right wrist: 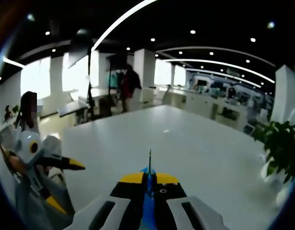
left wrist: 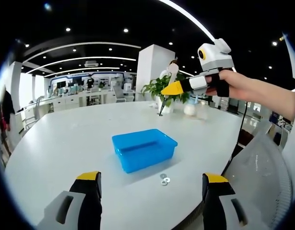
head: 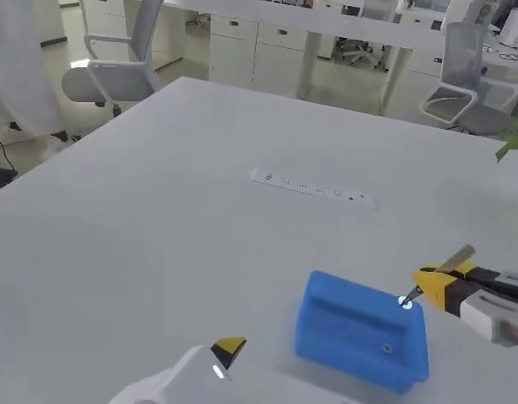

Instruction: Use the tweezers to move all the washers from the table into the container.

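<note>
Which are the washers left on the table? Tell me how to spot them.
Find the big white table, then the blue container on it. Beside the container, in the left gripper view, lie the washers: tiny flat silver rings, far smaller than the box.

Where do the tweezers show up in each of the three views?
Head view: tweezers at lower right, held by the right gripper, tip over the blue container.
Left gripper view: tweezers upper centre-right, pointing down above the blue container.
Right gripper view: tweezers bottom centre, thin tip rising between the shut jaws.
Shared landmark: the potted plant.
</note>
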Demonstrator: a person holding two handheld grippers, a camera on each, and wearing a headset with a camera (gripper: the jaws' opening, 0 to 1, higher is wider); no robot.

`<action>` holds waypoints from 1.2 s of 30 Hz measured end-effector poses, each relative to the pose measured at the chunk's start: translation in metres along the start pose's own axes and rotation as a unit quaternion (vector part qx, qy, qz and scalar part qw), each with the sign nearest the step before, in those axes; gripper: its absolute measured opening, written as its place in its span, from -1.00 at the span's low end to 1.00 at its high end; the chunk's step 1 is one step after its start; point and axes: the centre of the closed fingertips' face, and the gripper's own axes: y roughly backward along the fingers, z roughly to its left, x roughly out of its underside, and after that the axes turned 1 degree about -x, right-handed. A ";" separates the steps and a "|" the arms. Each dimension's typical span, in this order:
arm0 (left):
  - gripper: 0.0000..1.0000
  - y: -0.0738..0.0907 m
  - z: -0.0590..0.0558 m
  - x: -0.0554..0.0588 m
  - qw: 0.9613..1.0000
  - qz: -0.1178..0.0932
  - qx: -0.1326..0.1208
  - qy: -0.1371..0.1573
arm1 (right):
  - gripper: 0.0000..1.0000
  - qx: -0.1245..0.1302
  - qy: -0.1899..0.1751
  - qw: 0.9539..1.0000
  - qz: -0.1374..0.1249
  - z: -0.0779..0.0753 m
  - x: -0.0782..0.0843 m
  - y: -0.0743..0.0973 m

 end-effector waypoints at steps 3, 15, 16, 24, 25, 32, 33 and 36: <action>0.75 -0.001 -0.002 0.002 1.000 0.006 0.004 -0.003 | -0.94 0.000 0.000 1.000 0.000 0.000 0.000 0.000; 0.74 -0.001 -0.004 0.004 1.000 0.014 0.008 -0.012 | -0.94 -0.001 -0.014 1.000 -0.002 -0.002 0.011 0.004; 0.74 -0.001 -0.003 0.004 1.000 0.013 0.008 -0.011 | -0.94 -0.001 -0.016 1.000 -0.004 -0.003 0.011 0.003; 0.72 -0.001 -0.005 0.006 1.000 0.017 0.011 -0.016 | -0.94 -0.002 -0.066 0.998 0.000 -0.019 0.021 -0.009; 0.72 -0.001 -0.005 0.006 1.000 0.018 0.012 -0.016 | -0.94 -0.006 -0.075 0.997 -0.004 -0.020 0.022 -0.012; 0.70 -0.001 -0.007 0.008 0.999 0.023 0.016 -0.019 | -0.94 -0.023 -0.133 0.991 0.016 -0.027 0.046 -0.032; 0.69 -0.001 -0.007 0.008 0.999 0.023 0.017 -0.020 | -0.94 -0.024 -0.133 0.991 0.019 -0.028 0.048 -0.034; 0.67 -0.001 -0.008 0.008 0.999 0.024 0.020 -0.022 | -0.94 -0.029 -0.141 0.989 0.032 -0.028 0.056 -0.040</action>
